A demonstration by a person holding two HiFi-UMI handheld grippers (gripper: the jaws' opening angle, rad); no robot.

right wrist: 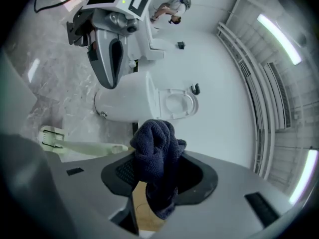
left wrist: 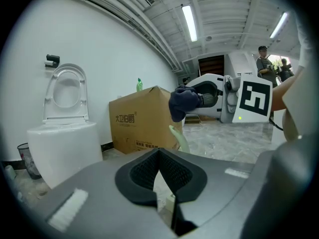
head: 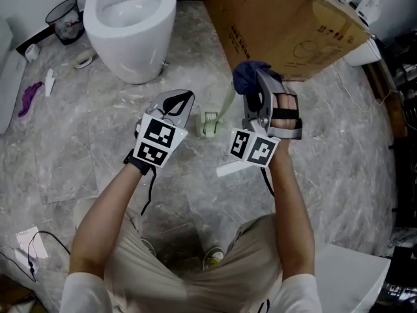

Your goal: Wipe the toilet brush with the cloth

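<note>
A pale green toilet brush (head: 211,123) lies on the marble floor between my two grippers, its handle reaching toward the right one. My right gripper (head: 255,78) is shut on a dark blue cloth (head: 250,71), held bunched above the handle's end. In the right gripper view the cloth (right wrist: 155,153) fills the jaws, with the brush (right wrist: 75,146) just left of it. My left gripper (head: 184,98) hovers left of the brush, shut with nothing in it. The left gripper view shows its pads (left wrist: 144,171) meeting, and the cloth (left wrist: 183,101) and brush handle (left wrist: 180,136) beyond.
A white toilet (head: 130,18) stands at the back left, and a large cardboard box (head: 287,18) at the back right. A small bin (head: 65,17) and a purple item (head: 29,98) sit far left. A white box (head: 352,279) is near right. The person's feet are below.
</note>
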